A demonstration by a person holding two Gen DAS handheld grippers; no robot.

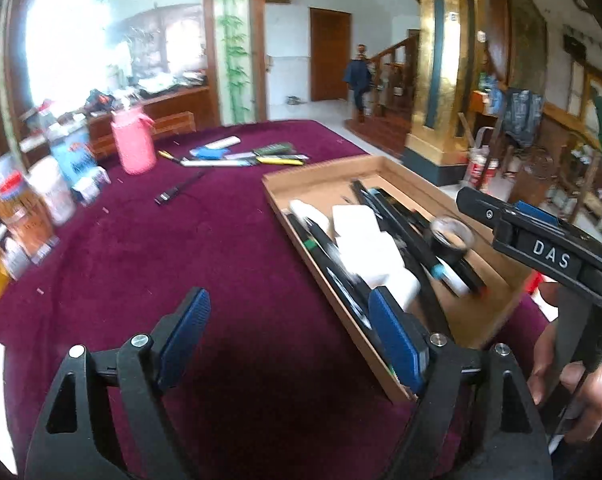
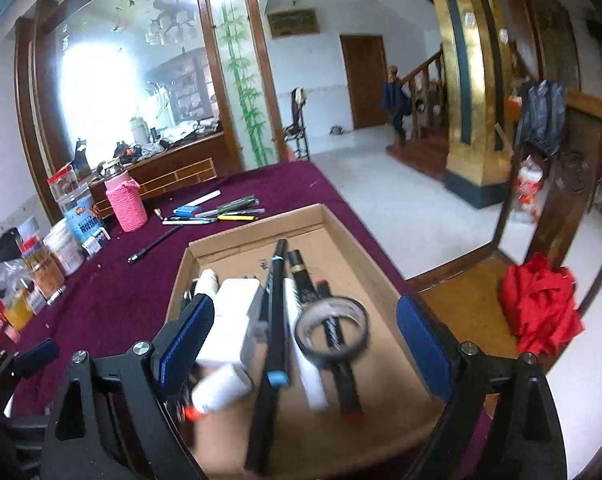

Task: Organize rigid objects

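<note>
L gripper [image 1: 289, 336] at lower frame, jaws wide apart, nothing between; R gripper [image 2: 305, 344] likewise spread wide, empty; a hand [image 1: 577, 392] grips R handle, lower right.

Table [image 2: 133, 292] was covered in maroon cloth. Cardboard tray [image 2: 353, 248] lay on it. Beyond the tray: loose pens [image 2: 221, 214]; left of those, pink jar [image 2: 125, 206]. Black pen [image 2: 155, 245] lay between jar and tray. Packets and tubs [image 2: 61, 248] lined the edge left of tray.

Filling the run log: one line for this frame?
left gripper: open, empty | right gripper: open, empty | cardboard tray: tape roll, pens inside | loose pens: on cloth
</note>
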